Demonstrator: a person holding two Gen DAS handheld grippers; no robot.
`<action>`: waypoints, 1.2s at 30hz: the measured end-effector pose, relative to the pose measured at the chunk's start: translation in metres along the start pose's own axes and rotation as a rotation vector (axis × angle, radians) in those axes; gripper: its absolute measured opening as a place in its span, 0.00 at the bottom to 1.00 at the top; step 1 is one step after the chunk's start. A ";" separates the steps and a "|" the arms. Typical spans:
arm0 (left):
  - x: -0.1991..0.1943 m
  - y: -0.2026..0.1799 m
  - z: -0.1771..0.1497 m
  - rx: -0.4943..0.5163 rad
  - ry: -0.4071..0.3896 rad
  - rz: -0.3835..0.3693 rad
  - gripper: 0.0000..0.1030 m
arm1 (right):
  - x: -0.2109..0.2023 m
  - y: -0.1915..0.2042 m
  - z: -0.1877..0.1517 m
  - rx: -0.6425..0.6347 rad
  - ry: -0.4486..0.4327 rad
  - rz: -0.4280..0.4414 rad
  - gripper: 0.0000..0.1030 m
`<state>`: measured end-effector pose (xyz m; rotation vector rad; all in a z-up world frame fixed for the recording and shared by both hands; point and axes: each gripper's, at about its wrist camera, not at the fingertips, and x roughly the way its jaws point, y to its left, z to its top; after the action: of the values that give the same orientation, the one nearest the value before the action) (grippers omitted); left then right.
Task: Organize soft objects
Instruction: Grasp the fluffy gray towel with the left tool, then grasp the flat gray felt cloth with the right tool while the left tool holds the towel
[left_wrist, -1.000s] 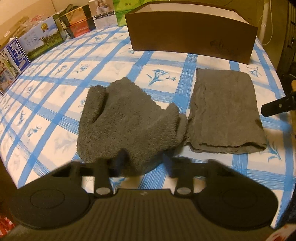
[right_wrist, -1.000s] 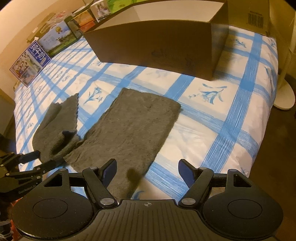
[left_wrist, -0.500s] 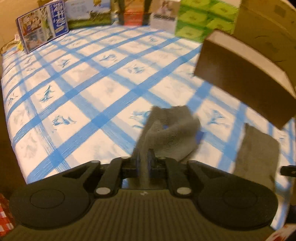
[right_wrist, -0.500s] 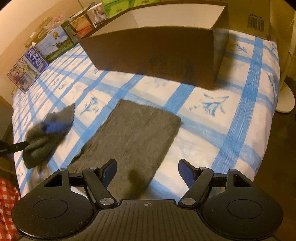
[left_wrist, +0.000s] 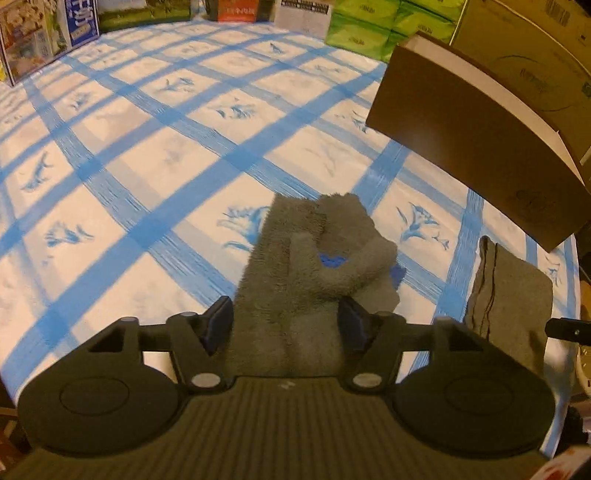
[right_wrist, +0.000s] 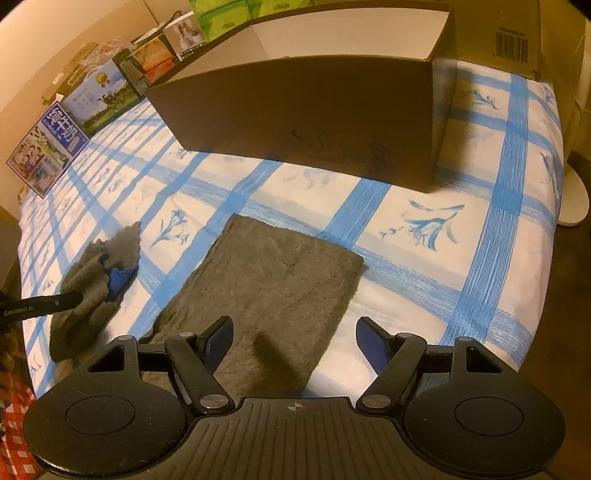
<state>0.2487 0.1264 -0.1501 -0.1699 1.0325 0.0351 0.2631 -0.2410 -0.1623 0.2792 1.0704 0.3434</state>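
The left tool (left_wrist: 286, 323) has just been opening; its jaws now stand apart, with the fluffy cloth (left_wrist: 314, 266) lying crumpled between them, not pinched, near the surface's (left_wrist: 147, 166) near edge. The right tool (right_wrist: 295, 345) gapes empty over the flat cloth (right_wrist: 273, 295). To fold well, re-grip one corner cleanly, lift little, and lay edges together before the box (right_wrist: 314, 110).

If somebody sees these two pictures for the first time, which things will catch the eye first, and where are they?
The blue-checked cloth covers the whole table, and a big brown box stands at its far side. A flat grey towel lies before the right tongs, which stand open. A crumpled fluffy towel lies between the fingers of the left tongs, which have just opened.
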 end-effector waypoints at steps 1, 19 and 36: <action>0.003 -0.001 0.001 -0.003 0.003 -0.002 0.60 | 0.001 -0.001 0.000 0.002 -0.002 0.000 0.71; -0.046 0.003 -0.055 -0.198 0.020 -0.020 0.17 | 0.012 -0.038 0.000 0.123 -0.110 0.127 0.59; -0.045 -0.004 -0.066 -0.188 0.025 -0.004 0.18 | -0.008 -0.018 -0.019 0.017 -0.175 0.219 0.07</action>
<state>0.1694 0.1145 -0.1442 -0.3441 1.0535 0.1270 0.2454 -0.2597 -0.1717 0.4357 0.8729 0.4965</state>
